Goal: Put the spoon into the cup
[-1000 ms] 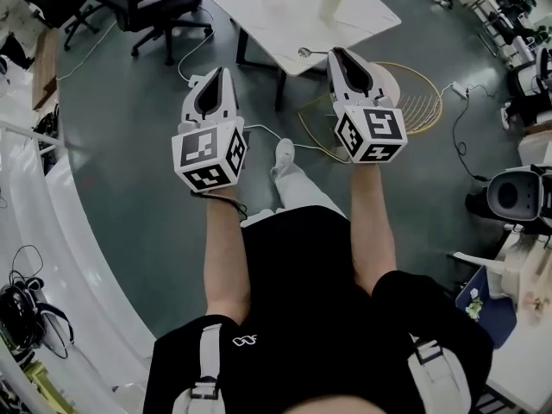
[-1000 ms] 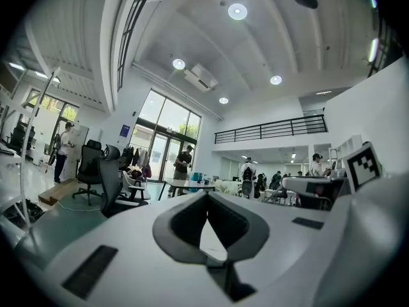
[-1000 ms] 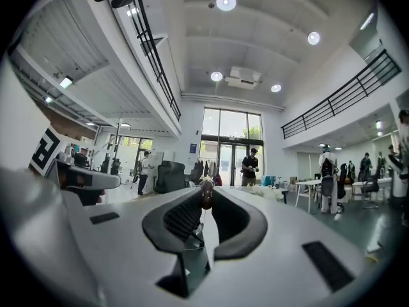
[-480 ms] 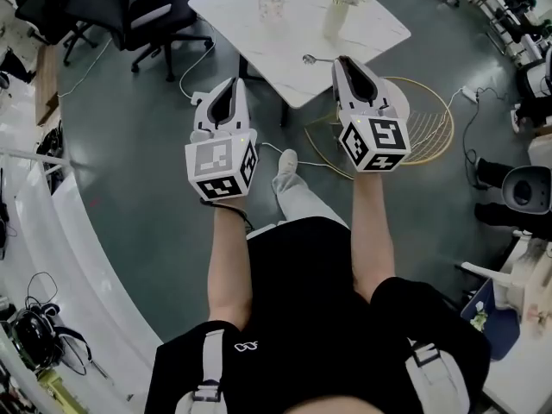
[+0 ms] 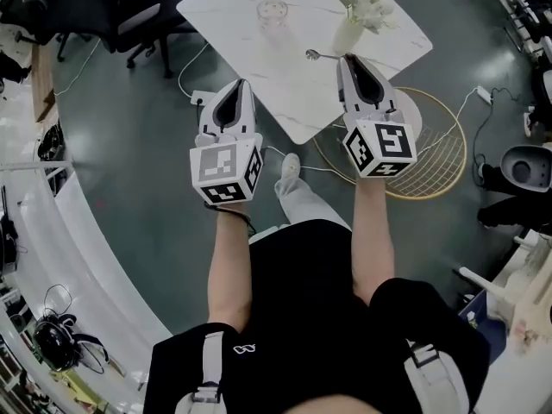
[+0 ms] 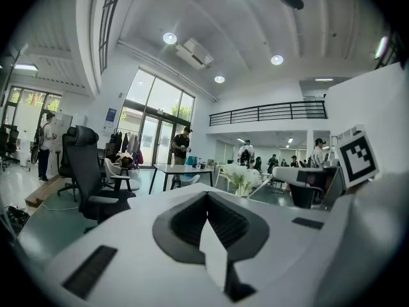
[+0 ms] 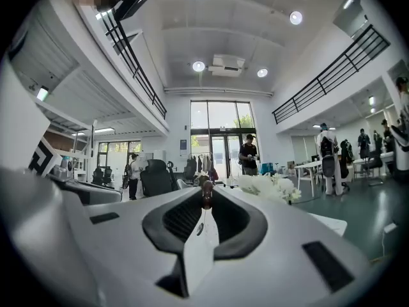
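Observation:
A clear glass cup [image 5: 272,10] stands on the white marble table [image 5: 259,59], beside a white vase of flowers [image 5: 349,33]. My right gripper [image 5: 345,59] reaches over the table's near edge, shut on a metal spoon [image 5: 312,54] whose bowl sticks out to the left. In the right gripper view the spoon [image 7: 206,190] shows end-on, pinched at the tips of the right gripper [image 7: 206,203]. My left gripper [image 5: 239,83] hangs over the floor just short of the table's near corner, fingertips together and empty. The left gripper view shows the left gripper [image 6: 206,196] shut too.
Black office chairs [image 5: 138,15] stand left of the table. A gold wire hoop stand [image 5: 440,145] sits on the floor under my right arm, with cables trailing nearby. A curved white counter [image 5: 86,231] runs along the left. The person's shoe [image 5: 289,166] is below the table edge.
Both grippers have moved forward toward the table, which now sits nearer and larger in view. The spoon has stayed in the right gripper throughout.

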